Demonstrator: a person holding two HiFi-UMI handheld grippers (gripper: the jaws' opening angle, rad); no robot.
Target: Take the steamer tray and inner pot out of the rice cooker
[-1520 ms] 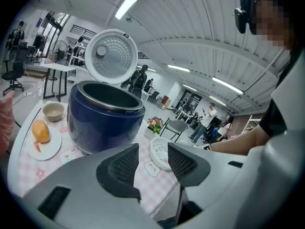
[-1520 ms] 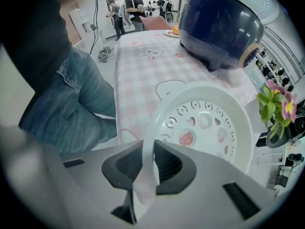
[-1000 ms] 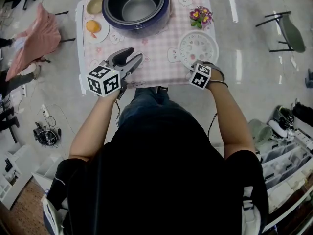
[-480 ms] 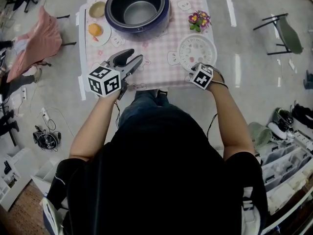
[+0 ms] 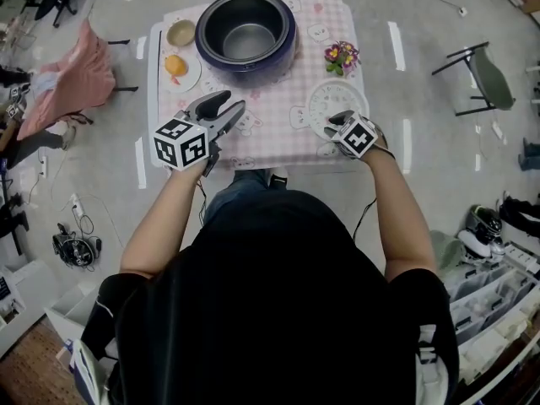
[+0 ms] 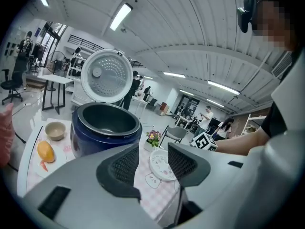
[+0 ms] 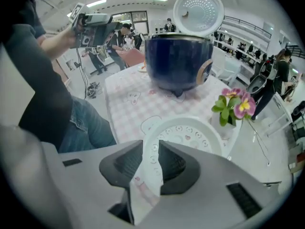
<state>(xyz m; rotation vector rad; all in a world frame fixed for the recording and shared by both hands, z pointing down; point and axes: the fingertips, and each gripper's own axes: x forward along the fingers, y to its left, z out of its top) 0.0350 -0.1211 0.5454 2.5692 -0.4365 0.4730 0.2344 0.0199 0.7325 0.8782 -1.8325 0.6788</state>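
Right claw [image 7: 151, 163]: jaws partway apart and just now opening; the pads press on nothing, and the rim of the steamer tray shows through the gap, lying below them.
Left claw [image 6: 153, 159]: jaws apart with nothing between them; held over the near left part of the surface and aimed toward the rice cooker.
Steamer tray [image 5: 335, 101]: white, round and perforated; out of the cooker, lying flat on the cloth at the near right of the surface, just beyond the right claw.
Inner pot [image 5: 250, 40]: dark metal, sitting inside the rice cooker.
Rice cooker [image 5: 246, 64]: dark blue, at the far middle of the surface.
Lid [image 6: 106, 75]: white, standing open behind the cooker.
Flowers [image 5: 341, 55]: small pot of pink and yellow blooms, between the cooker and the tray, toward the right edge.
Plate [image 5: 187, 76]: white, left of the cooker, with an orange fruit [image 5: 175, 64] on it.
Bowl [image 5: 180, 33]: small and tan, just beyond the plate.
Surface [image 5: 270, 116]: covered with a pink-and-white checked cloth.
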